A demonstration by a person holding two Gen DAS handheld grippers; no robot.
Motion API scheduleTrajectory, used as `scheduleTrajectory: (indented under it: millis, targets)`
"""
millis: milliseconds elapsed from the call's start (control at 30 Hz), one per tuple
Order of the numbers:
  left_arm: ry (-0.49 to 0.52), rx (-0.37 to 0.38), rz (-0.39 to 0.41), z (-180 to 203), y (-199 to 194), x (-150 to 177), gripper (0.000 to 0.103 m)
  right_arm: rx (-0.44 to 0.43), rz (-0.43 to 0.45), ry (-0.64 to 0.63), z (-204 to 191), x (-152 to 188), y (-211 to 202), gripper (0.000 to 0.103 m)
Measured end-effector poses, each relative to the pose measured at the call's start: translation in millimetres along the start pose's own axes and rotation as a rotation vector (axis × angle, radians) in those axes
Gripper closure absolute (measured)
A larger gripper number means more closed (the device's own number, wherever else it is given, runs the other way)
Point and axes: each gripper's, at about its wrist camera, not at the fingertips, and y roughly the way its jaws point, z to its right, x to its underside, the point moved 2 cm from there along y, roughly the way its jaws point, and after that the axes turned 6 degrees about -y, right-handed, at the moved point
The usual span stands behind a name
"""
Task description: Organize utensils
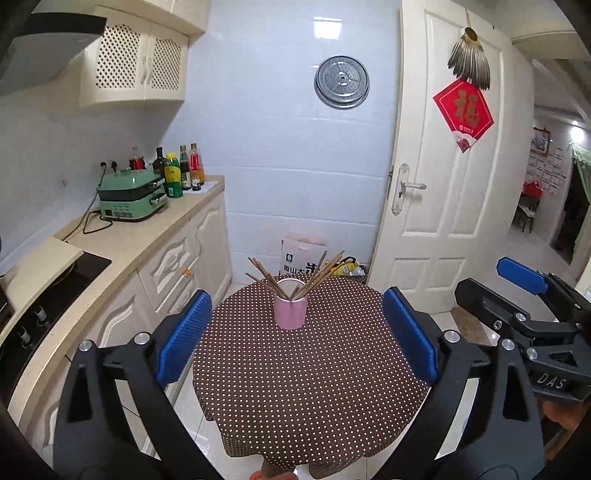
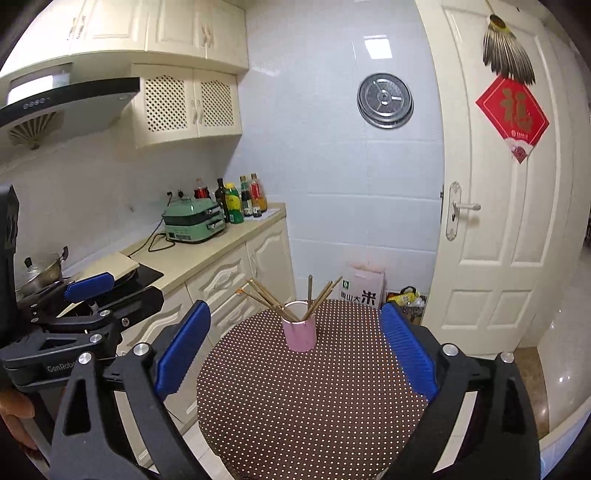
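Both grippers, the left point(image 1: 297, 334) and the right point(image 2: 295, 347), stand spread wide with nothing between their blue pads, held back above the near edge of the dotted table point(image 1: 314, 387). A bunch of chopsticks point(image 1: 317, 275) stands fanned out in a pink cup point(image 1: 290, 308) upright toward the table's far side.

Even, bright indoor light, a ceiling-lamp glare on the wall tiles point(image 1: 327, 27), sharp focus, strong fisheye bending with dark corners.
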Motion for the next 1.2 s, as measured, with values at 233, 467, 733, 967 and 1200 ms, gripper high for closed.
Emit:
scheduleTrajectory:
  millis: [233, 467, 733, 967, 1200]
  targets:
    - [0.004, -0.016, 0.047, -7.9, -28.8, 0.6, 0.009, 0.01, 0.049, -0.033, -17.5, -3.3, -20.8, 0.01]
    - [0.021, -0.021, 0.086, -16.3, -48.3, 2.2, 0.009, 0.028, 0.078, -0.038, -31.7, -5.2, -34.1, 0.009]
    - [0.03, -0.019, 0.121, -22.9, -59.5, 1.0, 0.009, 0.047, 0.098, -0.044, -40.9, -6.5, -42.8, 0.008]
    - [0.047, -0.024, 0.148, -23.4, -66.0, 0.3, 0.009, 0.058, 0.106, -0.042, -42.3, -5.0, -46.6, 0.008]
    - [0.053, -0.019, 0.153, -22.6, -66.6, -0.4, 0.009, 0.065, 0.108, -0.04, -40.5, -1.7, -49.2, 0.008]
